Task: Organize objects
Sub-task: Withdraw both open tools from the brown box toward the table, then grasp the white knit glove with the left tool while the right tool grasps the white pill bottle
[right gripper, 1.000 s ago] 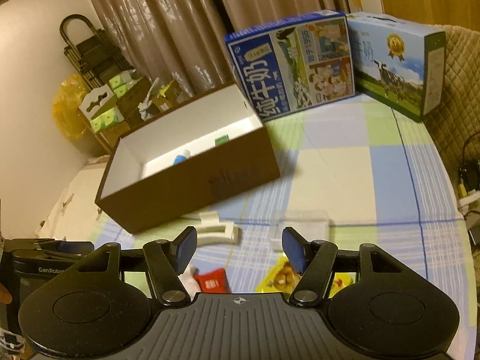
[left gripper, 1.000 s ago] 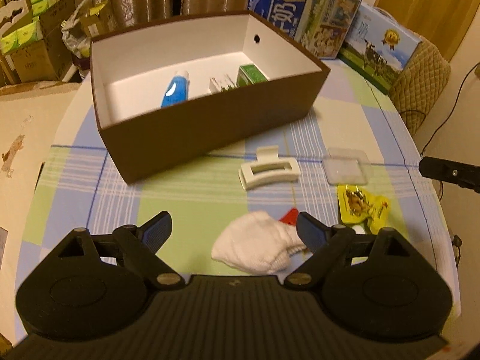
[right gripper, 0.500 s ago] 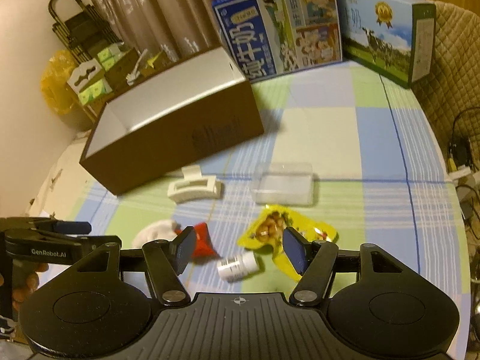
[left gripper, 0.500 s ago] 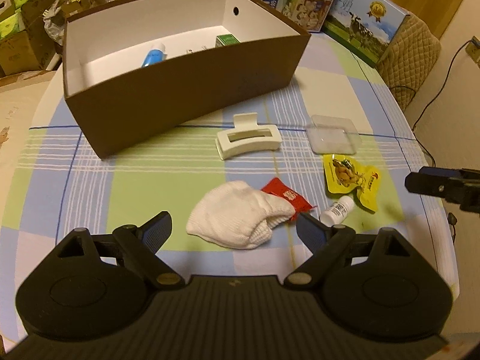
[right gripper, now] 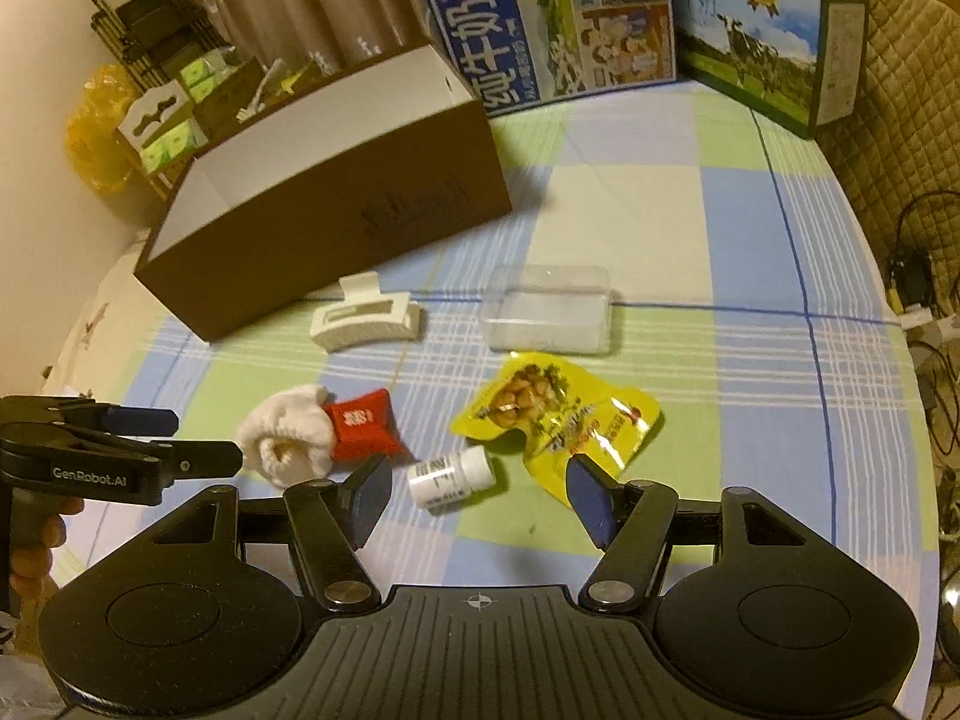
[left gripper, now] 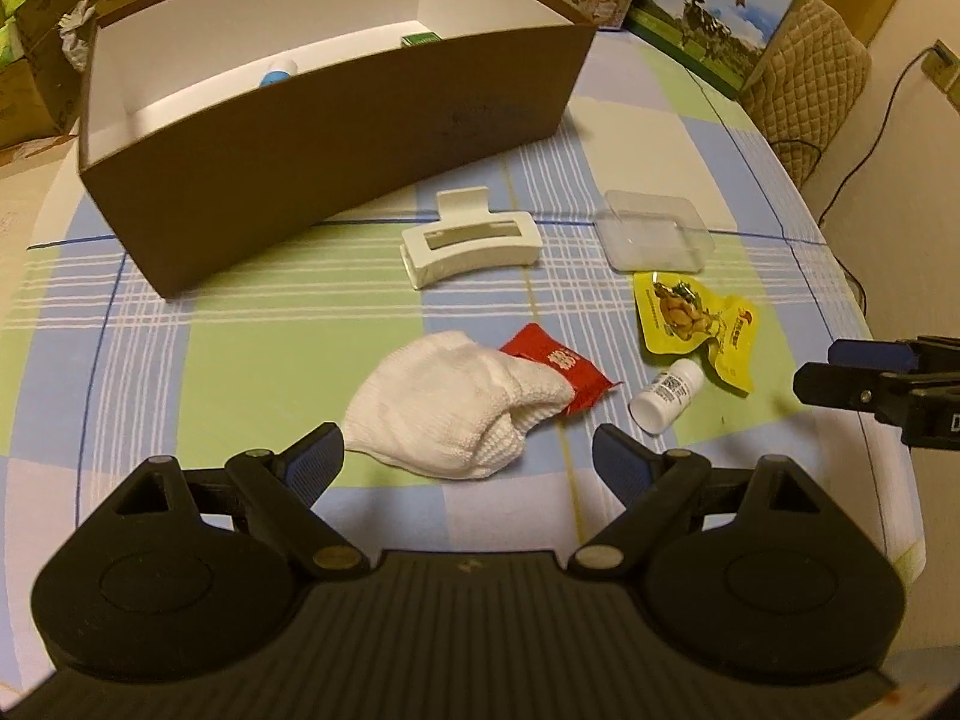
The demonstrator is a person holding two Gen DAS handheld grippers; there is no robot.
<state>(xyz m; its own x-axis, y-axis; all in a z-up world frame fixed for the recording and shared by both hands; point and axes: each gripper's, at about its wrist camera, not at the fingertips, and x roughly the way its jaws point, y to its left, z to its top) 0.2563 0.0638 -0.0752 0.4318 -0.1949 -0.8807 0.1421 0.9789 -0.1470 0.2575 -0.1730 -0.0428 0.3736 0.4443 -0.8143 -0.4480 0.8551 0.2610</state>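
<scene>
**In front of the brown box: both claws open, a pick pending**

In front of the brown box (left gripper: pixel 336 138), on the checked cloth (left gripper: pixel 240 348), six loose things left to tidy: hair clip (left gripper: pixel 471 243) nearest the box wall, clear lid (left gripper: pixel 657 231) beside it, farther out white sock (left gripper: pixel 450 414) overlapping red packet (left gripper: pixel 561 375), then yellow pouch (right gripper: pixel 558 414) and small white bottle (right gripper: pixel 450 477).

Step in hand, by the look of it: approach before a grasp. Left gripper (left gripper: pixel 468 459) spread wide, empty, poised just short of the sock. Right gripper (right gripper: pixel 477 495) likewise wide open and empty, bottle lying just ahead between its fingers.

Next move likely calls for lowering over the bottle, closing across its round body, then carrying to the box.

Left view only: inside the box, a blue-capped tube (left gripper: pixel 279 72) and a green carton (left gripper: pixel 420 39). Right view only: a hand (right gripper: pixel 33 546) gripping the left tool's handle, and two milk cartons (right gripper: pixel 552 18) behind the box.
</scene>
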